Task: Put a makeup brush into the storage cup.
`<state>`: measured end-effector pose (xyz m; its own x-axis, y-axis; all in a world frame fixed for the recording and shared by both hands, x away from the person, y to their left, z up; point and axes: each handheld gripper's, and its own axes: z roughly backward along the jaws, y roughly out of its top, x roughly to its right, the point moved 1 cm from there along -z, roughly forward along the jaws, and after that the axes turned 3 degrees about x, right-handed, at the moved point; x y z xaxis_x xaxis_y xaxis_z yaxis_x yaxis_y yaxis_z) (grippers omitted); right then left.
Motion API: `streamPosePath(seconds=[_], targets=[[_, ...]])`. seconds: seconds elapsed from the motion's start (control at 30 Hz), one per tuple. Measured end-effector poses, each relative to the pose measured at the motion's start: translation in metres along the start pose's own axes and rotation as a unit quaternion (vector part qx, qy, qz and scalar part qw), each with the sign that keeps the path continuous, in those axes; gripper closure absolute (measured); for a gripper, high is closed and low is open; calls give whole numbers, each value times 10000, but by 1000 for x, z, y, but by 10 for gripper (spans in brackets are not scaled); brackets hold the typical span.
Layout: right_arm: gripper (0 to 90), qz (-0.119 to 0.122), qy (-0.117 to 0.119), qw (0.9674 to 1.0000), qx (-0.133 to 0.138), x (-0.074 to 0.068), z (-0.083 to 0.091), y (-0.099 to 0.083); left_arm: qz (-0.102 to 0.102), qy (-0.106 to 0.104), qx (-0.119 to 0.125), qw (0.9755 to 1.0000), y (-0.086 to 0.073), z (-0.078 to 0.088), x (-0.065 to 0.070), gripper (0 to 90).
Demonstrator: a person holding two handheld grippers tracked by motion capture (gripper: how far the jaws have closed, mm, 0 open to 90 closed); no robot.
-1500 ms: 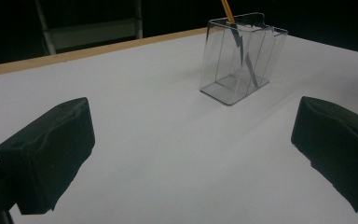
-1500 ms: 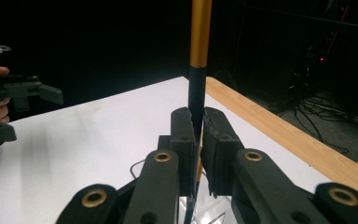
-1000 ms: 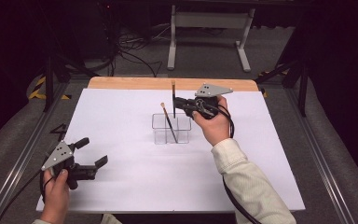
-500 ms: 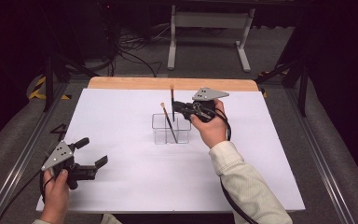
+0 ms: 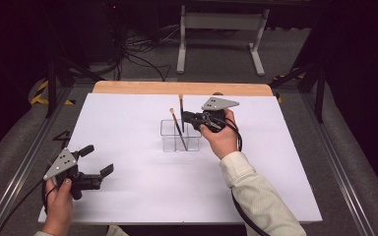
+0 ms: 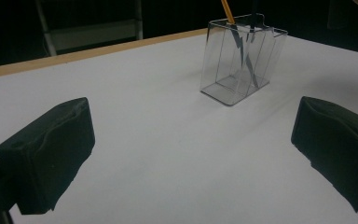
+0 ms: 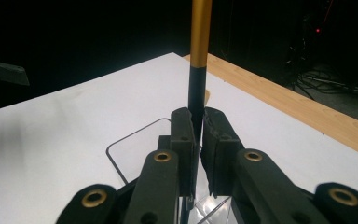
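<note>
A clear plastic holder (image 5: 169,143) stands mid-table on the white sheet. One thin brush (image 5: 176,127) leans inside it, orange end up. My right gripper (image 5: 186,118) is shut on a second brush (image 5: 181,104) and holds it upright over the holder's right side. In the right gripper view the pads (image 7: 184,133) pinch the black part of that brush (image 7: 199,46), whose golden handle rises above; the holder's rim (image 7: 121,144) lies below. My left gripper (image 5: 97,160) rests open and holds nothing at the near left; its view faces the holder (image 6: 240,65) from a distance.
The white sheet (image 5: 128,113) covers the table, with a wooden strip (image 5: 177,88) along the far edge. Metal rails run down both sides. A stand's legs (image 5: 216,29) and cables lie on the floor beyond.
My right hand has shifted slightly left and down with the brush, closer over the holder. The left hand has stayed put.
</note>
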<state>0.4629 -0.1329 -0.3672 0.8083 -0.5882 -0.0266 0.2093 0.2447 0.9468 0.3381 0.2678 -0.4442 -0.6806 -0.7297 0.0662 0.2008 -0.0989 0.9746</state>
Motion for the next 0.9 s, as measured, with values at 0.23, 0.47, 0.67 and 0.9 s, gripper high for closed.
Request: streamPosePath(seconds=[0.23,0.47,0.67,0.9], targets=[[839,-39,-11,10000,-51,1,-2,-6,2,0,-2,10000,0,0,0,3],[839,-94,-21,9999,-93,2,-4,-10,6,2,2,10000,0,0,0,3],[839,-118,-11,9998,-148,2,-5,-13,16,-9,1,10000,0,0,0,3],[839,-125,-28,9997,-213,2,-7,-17,16,0,1,10000,0,0,0,3]])
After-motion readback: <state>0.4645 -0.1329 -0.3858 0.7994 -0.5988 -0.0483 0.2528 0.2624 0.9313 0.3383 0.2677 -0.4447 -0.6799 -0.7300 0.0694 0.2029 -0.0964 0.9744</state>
